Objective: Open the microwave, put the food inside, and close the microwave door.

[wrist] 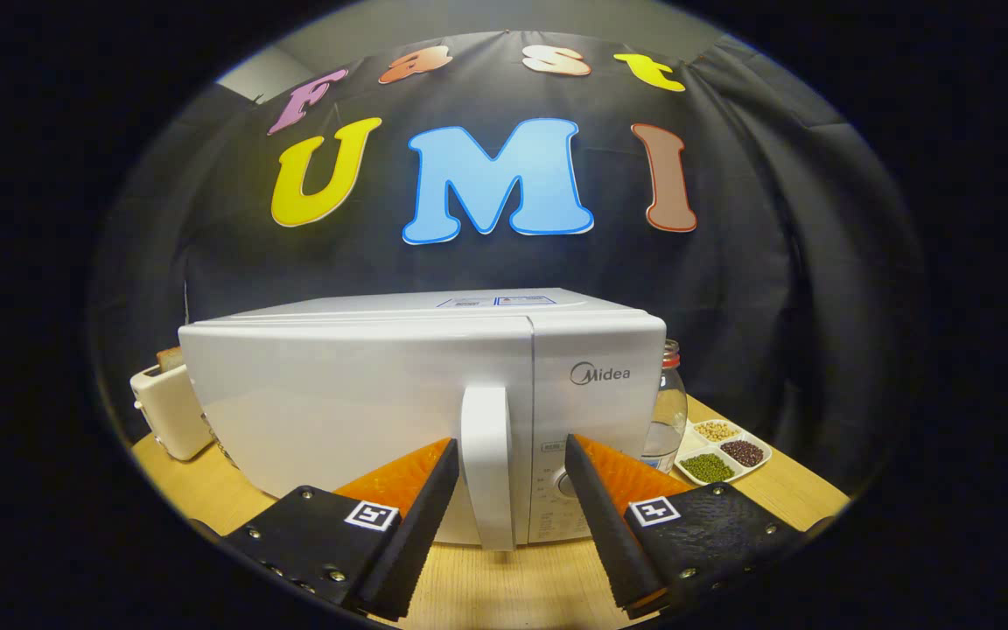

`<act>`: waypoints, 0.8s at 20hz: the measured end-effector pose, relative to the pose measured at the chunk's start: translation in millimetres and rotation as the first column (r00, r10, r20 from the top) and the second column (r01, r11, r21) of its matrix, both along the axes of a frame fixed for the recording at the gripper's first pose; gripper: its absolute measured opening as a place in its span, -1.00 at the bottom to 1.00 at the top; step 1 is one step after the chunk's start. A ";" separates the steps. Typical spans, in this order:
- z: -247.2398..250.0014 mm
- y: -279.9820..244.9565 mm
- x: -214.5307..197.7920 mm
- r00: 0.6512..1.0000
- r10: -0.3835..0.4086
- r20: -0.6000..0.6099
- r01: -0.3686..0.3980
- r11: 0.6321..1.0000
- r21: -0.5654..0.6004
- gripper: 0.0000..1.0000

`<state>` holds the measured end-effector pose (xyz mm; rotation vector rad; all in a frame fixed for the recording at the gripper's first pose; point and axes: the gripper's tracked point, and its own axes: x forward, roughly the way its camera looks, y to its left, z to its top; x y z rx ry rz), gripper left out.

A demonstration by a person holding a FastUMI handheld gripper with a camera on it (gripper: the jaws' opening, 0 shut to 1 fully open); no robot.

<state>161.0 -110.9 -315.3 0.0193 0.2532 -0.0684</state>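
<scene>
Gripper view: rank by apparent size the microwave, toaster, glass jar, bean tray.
1. White box-shaped microwave, door shut; its handle sits between the open tongs.
2-3. Cream toaster and clear glass jar: both partly hidden, unsure.
4. White divided bean tray, lying farther off.

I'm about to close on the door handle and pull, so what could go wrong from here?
1. The gripper is open, its fingers flanking the microwave door handle with gaps on both sides; closing off-centre could give a grip that slips.
2. The glass jar and the tray of beans sit close by the microwave on the table; a hard pull might shift the oven and jostle them.
</scene>
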 end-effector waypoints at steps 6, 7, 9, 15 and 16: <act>6.3 4.5 -6.6 1.000 -0.019 -0.010 0.019 0.998 -0.065 -0.36; 4.4 6.7 -2.3 1.000 -0.017 -0.013 0.016 0.998 -0.059 -0.36; 3.9 7.6 -1.9 1.000 -0.004 -0.021 0.003 0.999 -0.043 -0.36; 2.5 7.5 -5.1 0.999 0.008 -0.043 -0.008 1.000 -0.014 -0.57; 2.7 8.0 -4.8 0.999 0.011 -0.043 -0.011 1.000 0.005 -0.57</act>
